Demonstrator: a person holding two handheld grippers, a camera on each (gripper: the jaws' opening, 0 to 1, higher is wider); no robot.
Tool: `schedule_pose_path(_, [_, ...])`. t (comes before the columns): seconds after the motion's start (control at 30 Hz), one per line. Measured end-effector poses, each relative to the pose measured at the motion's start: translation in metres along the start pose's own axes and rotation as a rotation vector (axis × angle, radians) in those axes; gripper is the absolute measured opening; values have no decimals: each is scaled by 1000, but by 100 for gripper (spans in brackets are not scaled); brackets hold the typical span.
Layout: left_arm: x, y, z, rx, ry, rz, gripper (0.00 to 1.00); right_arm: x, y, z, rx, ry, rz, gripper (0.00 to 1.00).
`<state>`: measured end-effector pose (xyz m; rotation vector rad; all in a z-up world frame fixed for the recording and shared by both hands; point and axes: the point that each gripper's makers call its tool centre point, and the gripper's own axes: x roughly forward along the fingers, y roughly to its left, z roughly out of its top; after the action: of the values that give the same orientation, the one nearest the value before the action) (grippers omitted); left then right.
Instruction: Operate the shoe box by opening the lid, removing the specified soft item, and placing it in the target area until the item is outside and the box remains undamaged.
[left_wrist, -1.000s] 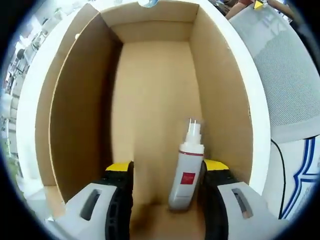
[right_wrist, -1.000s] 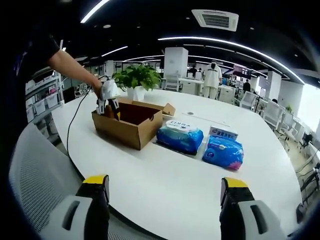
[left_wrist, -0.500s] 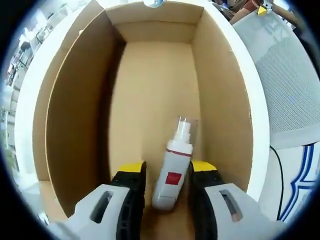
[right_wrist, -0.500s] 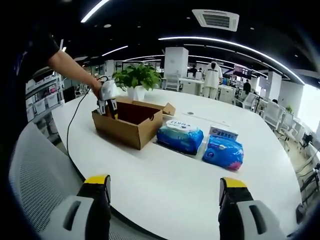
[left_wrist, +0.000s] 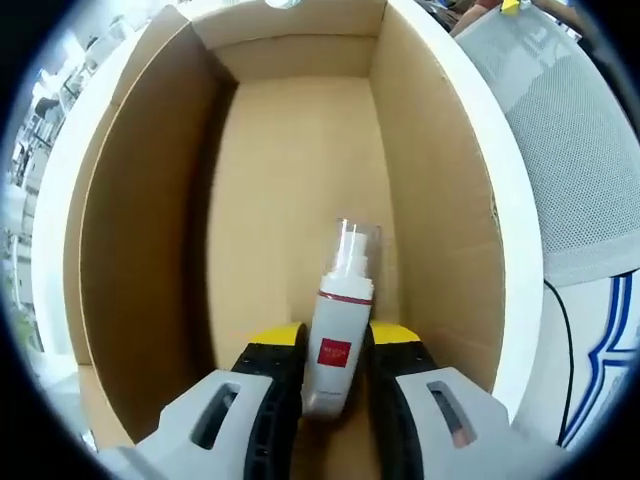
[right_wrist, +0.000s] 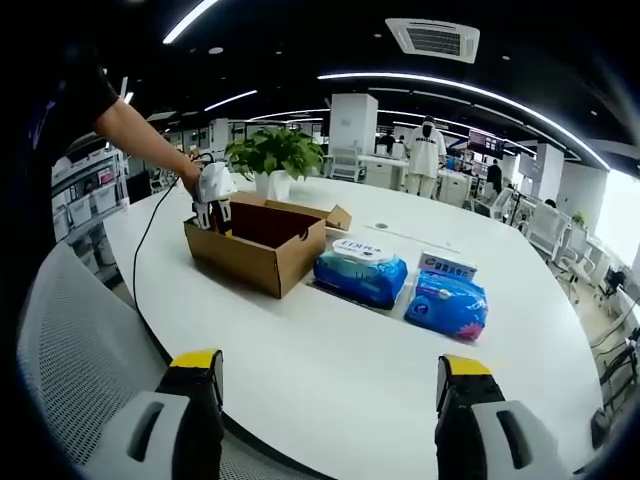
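Observation:
Inside the open cardboard shoe box (left_wrist: 150, 200) lies a white spray bottle (left_wrist: 338, 325) with a red label and clear cap. My left gripper (left_wrist: 335, 340) is shut on the bottle's body, a yellow-tipped jaw pressed to each side. In the right gripper view the same box (right_wrist: 262, 238) stands on the white table (right_wrist: 340, 340), with the left gripper (right_wrist: 212, 205) reaching into its left end from a person's hand. My right gripper (right_wrist: 322, 372) hangs open over the table's near edge, holding nothing.
Two blue soft packs (right_wrist: 360, 272) (right_wrist: 447, 300) lie to the right of the box. A potted plant (right_wrist: 275, 160) stands behind it. A grey mesh chair back (right_wrist: 70, 350) is at the lower left. People stand far back in the office.
My left gripper's jaws have closed inward from wide apart onto the spray bottle, which now sits centred between them. The right gripper has stayed still.

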<state>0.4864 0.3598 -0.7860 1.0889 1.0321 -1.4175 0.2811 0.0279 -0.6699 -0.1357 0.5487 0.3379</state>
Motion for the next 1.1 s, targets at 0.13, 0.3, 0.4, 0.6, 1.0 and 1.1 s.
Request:
schedule_pose_path(0.13, [0, -1, 1, 7, 3, 7, 22, 0, 0, 0, -2, -1, 0, 87])
schedule_pose_path(0.3, [0, 1, 2, -40, 4, 21, 20, 0, 0, 0, 0, -2, 1, 87])
schedule_pose_path(0.4, [0, 2, 2, -56, 6, 30, 20, -1, 0, 1, 3, -4, 3, 87])
schedule_pose_path(0.6, [-3, 3, 3, -77, 10, 36, 19, -1, 0, 0, 4, -2, 6, 87])
schedule_pose_path(1.0, [-16, 3, 17, -73, -33, 58, 19, -2, 2, 0, 18, -3, 20, 87])
schedule_pose_path(1.1, [-22, 3, 23, -71, -56, 70, 19, -3, 4, -1, 47, 2, 39, 83])
